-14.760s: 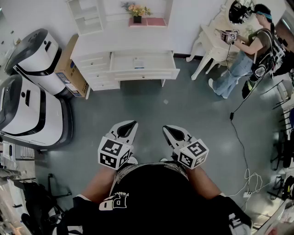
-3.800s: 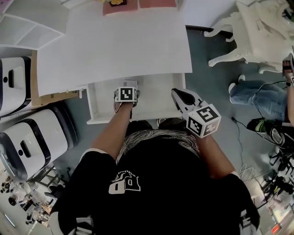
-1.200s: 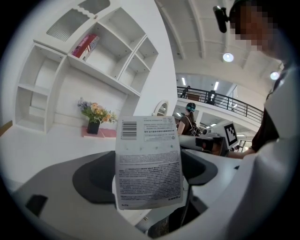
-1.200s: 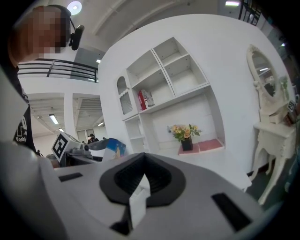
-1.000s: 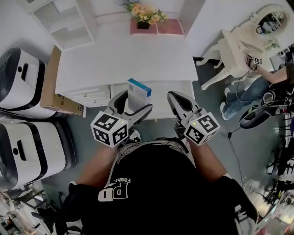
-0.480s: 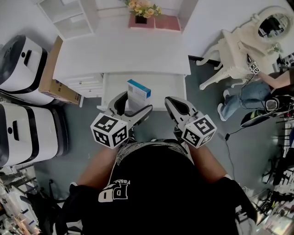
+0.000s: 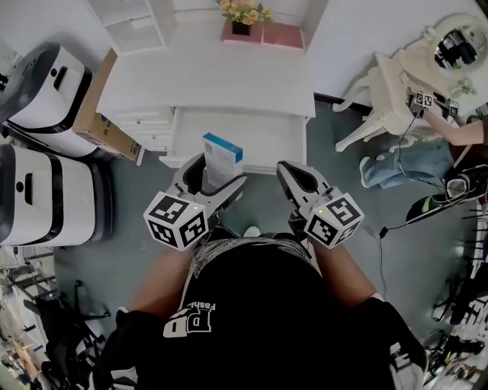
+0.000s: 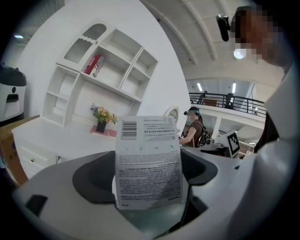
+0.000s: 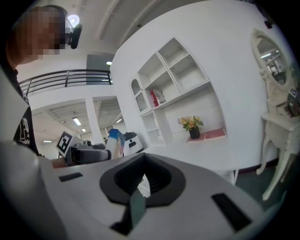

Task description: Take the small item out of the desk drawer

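A small white box with a blue end (image 7: 221, 155) stands upright between the jaws of my left gripper (image 7: 216, 177), which is shut on it. It hangs in front of the open desk drawer (image 7: 263, 137), clear of the drawer's front edge. In the left gripper view the box's printed face and barcode (image 8: 147, 159) fill the middle, pinched low down by the left gripper (image 8: 149, 201). To the right, my right gripper (image 7: 291, 174) is shut with nothing in it. The right gripper view shows the right gripper (image 9: 139, 190) shut and the box (image 9: 115, 139) off to its left.
The white desk (image 7: 206, 76) carries a flower pot (image 7: 242, 14) and a pink tray (image 7: 282, 34) at the back. Two white machines (image 7: 42, 190) and a cardboard box (image 7: 99, 114) stand left. A white dressing table (image 7: 408, 80) and a person (image 7: 450, 141) are at the right.
The left gripper, which was down in the drawer a few seconds ago, now holds the box outside it. Over the last second both grippers and the box have drawn slightly back from the desk.
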Available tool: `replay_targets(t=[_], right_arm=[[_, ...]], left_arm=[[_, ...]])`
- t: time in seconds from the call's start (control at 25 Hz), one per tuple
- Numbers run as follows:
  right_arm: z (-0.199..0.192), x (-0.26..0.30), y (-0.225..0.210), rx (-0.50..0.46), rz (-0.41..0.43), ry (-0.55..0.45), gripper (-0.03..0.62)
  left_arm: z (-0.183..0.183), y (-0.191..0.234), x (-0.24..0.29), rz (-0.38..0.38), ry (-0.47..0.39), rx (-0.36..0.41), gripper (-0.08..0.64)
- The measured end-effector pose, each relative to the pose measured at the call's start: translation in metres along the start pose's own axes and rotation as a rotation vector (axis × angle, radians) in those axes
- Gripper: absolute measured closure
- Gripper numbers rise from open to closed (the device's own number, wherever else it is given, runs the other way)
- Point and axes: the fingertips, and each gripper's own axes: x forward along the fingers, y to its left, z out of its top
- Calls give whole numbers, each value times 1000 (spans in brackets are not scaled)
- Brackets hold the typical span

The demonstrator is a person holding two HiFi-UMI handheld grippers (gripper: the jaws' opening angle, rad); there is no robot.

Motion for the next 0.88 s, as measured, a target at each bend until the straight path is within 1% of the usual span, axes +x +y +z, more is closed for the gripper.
replay_targets(t=[0.08,0.16,0.36,0.52,0.72,0.88], right_arm=[[-4,-4,1,17,1,-4,586],[-6,-6,5,6,1,-6,586],[-7,-11,15,-6,-7,-14,586],[-1,-8,21,-30,-30,-24,586],[7,3,30,-28,-68,-33,586],[7,18,37,-22,-101,-39,586]], left_arm=[[-4,-5,-5,12,4,15,132],[-9,-6,-9,20,11,28,132],[-11,-7,-18,21,12,23,132],[0,-2,-20,0,8,40,132],[14,8,-28,-28,12,53,132],[17,28,-36,-47,27,59,132]])
